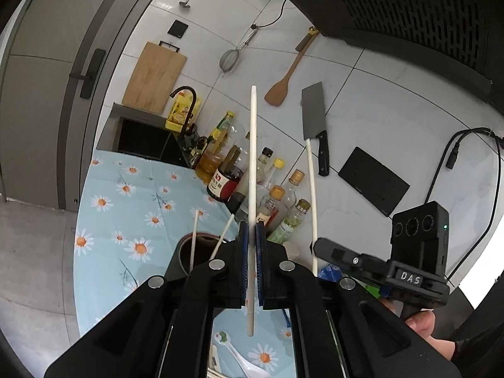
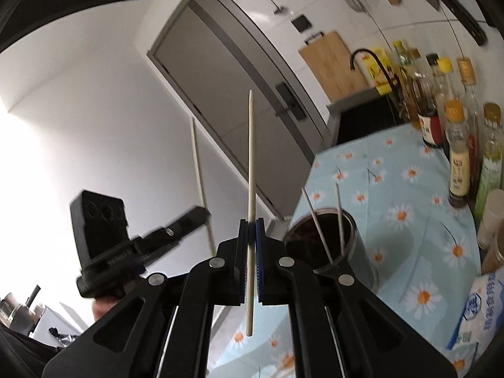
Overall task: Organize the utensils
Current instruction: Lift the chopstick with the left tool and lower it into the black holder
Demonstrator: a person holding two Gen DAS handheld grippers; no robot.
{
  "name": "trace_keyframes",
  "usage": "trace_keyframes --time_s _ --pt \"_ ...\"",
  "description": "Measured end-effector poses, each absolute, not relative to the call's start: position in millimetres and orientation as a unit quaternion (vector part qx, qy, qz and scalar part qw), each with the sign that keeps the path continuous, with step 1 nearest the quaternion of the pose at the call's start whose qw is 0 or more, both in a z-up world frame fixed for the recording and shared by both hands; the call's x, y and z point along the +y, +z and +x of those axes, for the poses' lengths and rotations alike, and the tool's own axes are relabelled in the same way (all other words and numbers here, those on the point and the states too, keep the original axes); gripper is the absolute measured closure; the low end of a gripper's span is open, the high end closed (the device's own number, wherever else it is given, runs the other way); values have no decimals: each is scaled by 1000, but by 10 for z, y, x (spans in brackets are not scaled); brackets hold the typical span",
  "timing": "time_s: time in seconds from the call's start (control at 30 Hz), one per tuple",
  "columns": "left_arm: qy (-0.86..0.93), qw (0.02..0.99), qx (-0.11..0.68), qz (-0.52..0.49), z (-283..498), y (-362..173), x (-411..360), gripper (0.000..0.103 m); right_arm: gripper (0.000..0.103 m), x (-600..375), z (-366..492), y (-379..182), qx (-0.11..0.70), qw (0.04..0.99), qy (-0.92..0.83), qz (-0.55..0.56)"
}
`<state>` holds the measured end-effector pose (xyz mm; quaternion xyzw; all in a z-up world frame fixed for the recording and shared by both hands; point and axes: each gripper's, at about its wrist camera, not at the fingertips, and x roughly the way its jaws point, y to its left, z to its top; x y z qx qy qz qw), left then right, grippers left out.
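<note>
My left gripper [image 1: 251, 230] is shut on a white chopstick [image 1: 253, 157] that stands upright between the pads. My right gripper [image 2: 251, 226] is shut on another pale chopstick [image 2: 251, 163], also upright. A dark round holder cup [image 2: 352, 245] stands on the daisy-print cloth, just right of my right gripper, with two chopsticks [image 2: 338, 217] leaning in it. In the left wrist view the cup [image 1: 189, 252] is just left of my left gripper, and my right gripper [image 1: 327, 249] shows at the right with its chopstick [image 1: 312, 201]. My left gripper appears in the right wrist view [image 2: 189, 217].
Several sauce and oil bottles [image 1: 274, 195] line the wall side of the counter. A white spoon [image 1: 236, 352] lies on the cloth below my left gripper. A sink [image 1: 148, 141] with a black tap is at the far end. A cleaver [image 1: 315, 119] and spatula [image 1: 283, 78] hang on the wall. A salt bag [image 2: 478, 308] lies at the right.
</note>
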<state>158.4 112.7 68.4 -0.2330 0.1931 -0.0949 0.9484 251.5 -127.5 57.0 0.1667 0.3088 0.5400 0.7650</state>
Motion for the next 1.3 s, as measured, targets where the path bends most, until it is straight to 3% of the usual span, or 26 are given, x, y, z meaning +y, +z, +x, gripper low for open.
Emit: trace_keyframes --time_s 0.27,0.57,0.93,1.3 --pt "-100 956 149 -233 1789 695 1258 100 97 -1118 2569 689 231 802 525 169" --pt "-83 959 107 -249 2015 610 1381 99 97 -971 2901 456 212 830 485 177" --pt "-55 963 133 -227 2191 274 1329 99 98 -788 2925 167 167 864 456 131" --pt "-41 972 151 -177 2220 -3 1095 99 97 -660 2891 -139 177 876 440 93"
